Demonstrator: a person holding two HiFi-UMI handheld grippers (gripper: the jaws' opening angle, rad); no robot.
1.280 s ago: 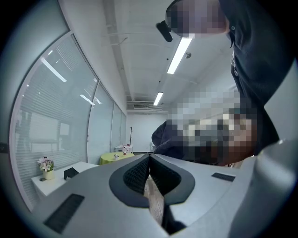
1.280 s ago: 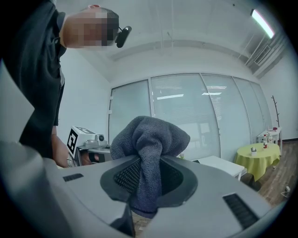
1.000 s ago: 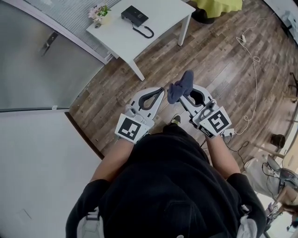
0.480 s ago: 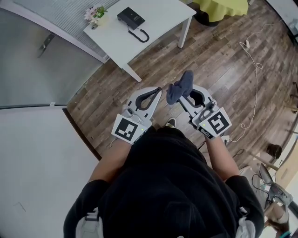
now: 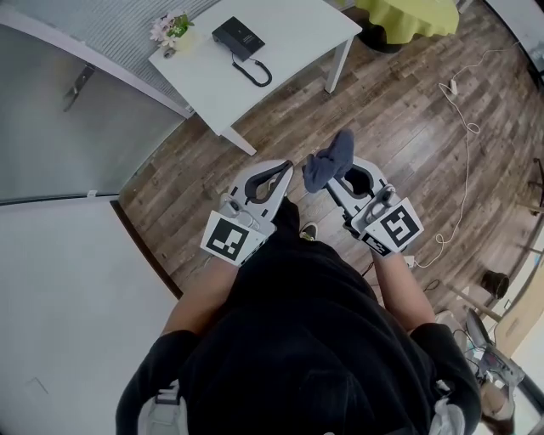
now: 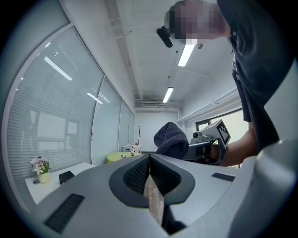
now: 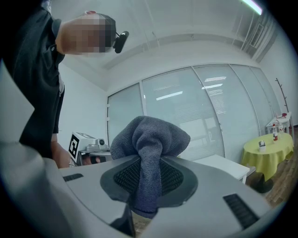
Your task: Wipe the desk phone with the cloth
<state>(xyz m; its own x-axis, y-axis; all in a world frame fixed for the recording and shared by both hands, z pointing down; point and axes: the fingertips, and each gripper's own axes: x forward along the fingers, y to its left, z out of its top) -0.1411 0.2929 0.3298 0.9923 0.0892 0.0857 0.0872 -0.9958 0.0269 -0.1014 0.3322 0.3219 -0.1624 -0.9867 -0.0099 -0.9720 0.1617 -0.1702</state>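
Head view: the desk phone (image 5: 239,38) lies on the white table (image 5: 289,34) at 11 o'clock, well apart from the person. The right gripper (image 5: 334,185) holds up the blue-grey cloth (image 5: 331,157) at 12 o'clock.

Left gripper view: the left gripper (image 6: 149,160) has its jaws pressed together, with nothing between them.

Right gripper view: the jaws are clamped on the cloth, which bulges above them.

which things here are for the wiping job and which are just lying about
Job: cloth, gripped in right claw; phone on white table.
Lying about: flowers, yellow table, floor cable.
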